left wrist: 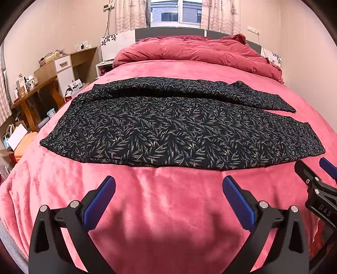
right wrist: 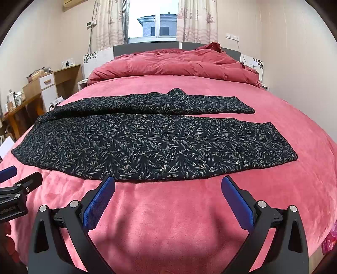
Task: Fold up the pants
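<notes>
Bare blanket (left wrist: 168,200) lies ahead of your spread left gripper (left wrist: 168,185); only the flat pants (left wrist: 179,134) lie beyond it.

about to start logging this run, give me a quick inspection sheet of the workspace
surface: pink blanket covering the bed, crumpled red duvet at the headboard end
job's things: dark leaf-print pants laid flat across the bed, legs side by side, not yet folded
clutter: nothing seen on the blanket beyond the pants
grippers: left gripper open, empty; right gripper open, empty; both short of the pants
cables: wall cable hanging beside the curtain
surroundings: cluttered wooden desk beside the bed, window behind
</notes>
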